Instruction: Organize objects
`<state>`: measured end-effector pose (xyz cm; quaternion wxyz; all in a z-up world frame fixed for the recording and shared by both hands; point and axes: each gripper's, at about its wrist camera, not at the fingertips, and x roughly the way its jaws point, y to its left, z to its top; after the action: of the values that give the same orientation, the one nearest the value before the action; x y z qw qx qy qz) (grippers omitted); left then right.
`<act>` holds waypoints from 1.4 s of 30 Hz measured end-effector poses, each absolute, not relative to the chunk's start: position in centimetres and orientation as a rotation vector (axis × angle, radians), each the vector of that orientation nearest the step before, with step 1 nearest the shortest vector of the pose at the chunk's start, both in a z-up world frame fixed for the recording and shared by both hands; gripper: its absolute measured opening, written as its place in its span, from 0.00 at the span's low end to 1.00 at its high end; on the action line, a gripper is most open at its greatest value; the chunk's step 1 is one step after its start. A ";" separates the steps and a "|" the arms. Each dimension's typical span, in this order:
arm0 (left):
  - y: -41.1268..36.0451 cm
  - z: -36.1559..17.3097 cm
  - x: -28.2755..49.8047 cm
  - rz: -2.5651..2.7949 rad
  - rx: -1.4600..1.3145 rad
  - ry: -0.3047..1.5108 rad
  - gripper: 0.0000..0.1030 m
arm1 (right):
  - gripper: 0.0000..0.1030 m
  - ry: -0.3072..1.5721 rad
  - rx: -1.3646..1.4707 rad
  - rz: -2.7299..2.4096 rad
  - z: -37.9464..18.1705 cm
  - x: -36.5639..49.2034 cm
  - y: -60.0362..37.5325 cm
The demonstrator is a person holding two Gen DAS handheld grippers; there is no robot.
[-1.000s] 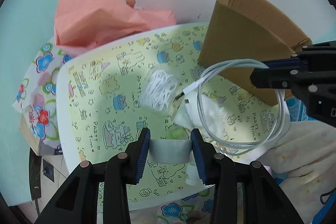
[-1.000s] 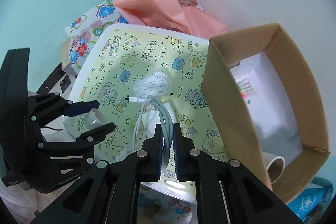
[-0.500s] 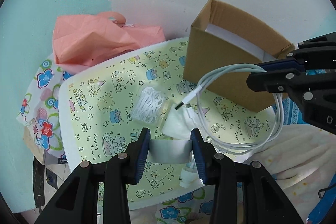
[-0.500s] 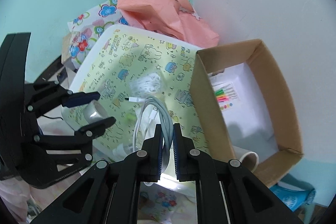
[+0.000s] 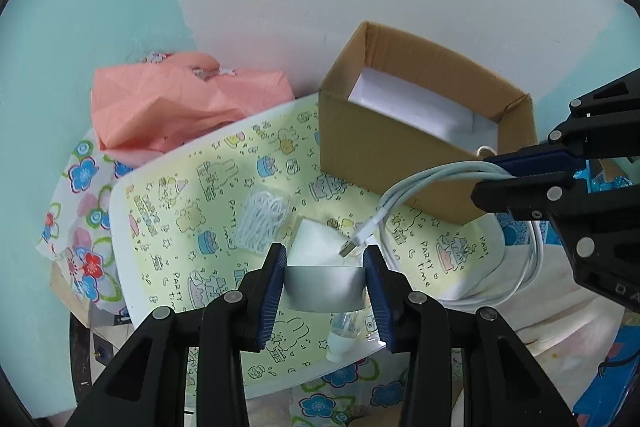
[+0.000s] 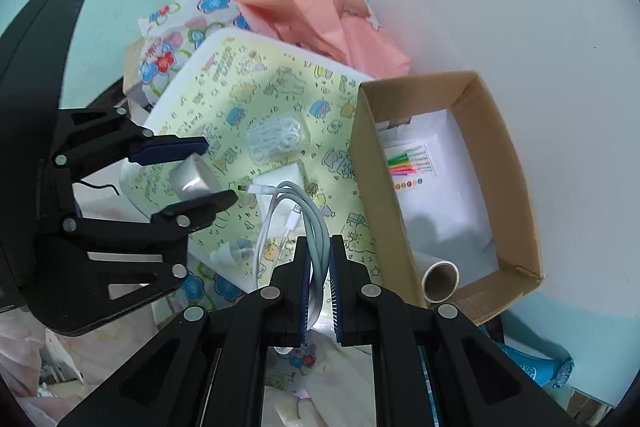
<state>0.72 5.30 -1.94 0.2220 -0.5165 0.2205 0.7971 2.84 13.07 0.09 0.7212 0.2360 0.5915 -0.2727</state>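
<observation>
I noted the left gripper fingers pinching the tape roll; the right gripper fingers pinched the cable, left of the box, above the tabletop.

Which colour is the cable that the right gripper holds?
White; the cable shows best in the right wrist view.

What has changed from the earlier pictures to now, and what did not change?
Both grippers rose away from the tray, carrying their loads: the left gripper with the tape roll, the right gripper with the white cable. The cardboard box interior now shows more. Both jaws stayed clamped; the bag of white loops stayed on the tray.
</observation>
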 end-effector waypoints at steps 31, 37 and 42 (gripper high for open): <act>15.4 7.7 -0.8 2.182 -1.247 0.708 0.39 | 0.11 1.206 0.551 -0.711 8.8 -3.6 6.5; 17.7 7.3 -2.0 2.158 -1.245 0.708 0.39 | 0.11 1.213 0.573 -0.738 8.5 -5.4 4.6; 19.6 5.9 -3.3 2.125 -1.262 0.716 0.39 | 0.11 1.219 0.602 -0.750 7.4 -6.7 3.0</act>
<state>-3.27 19.65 5.92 0.2803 -0.4706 0.2672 0.7928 -6.66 3.02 7.44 0.7136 0.2715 0.5500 -0.3385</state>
